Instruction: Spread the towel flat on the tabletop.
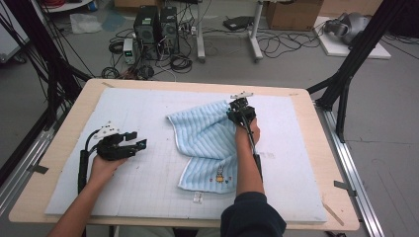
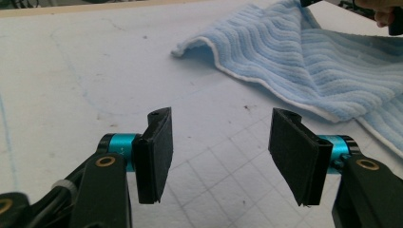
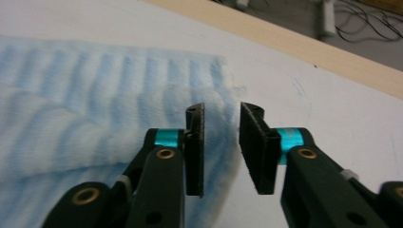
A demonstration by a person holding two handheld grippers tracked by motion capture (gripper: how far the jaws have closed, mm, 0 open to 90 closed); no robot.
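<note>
— How does the towel (image 1: 210, 143) handle?
— Soft, light, floppy; it lies half-folded mid-table (image 1: 316, 148). My right gripper (image 3: 221, 142) straddles its far corner, jaws narrow, probably not pinching. Left gripper (image 2: 218, 156) waits wide, empty. I'd grip the hem.

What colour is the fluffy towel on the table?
The ribbed terry towel is light blue with a white edge and a small cartoon picture near one corner; the left gripper view shows it best.
</note>
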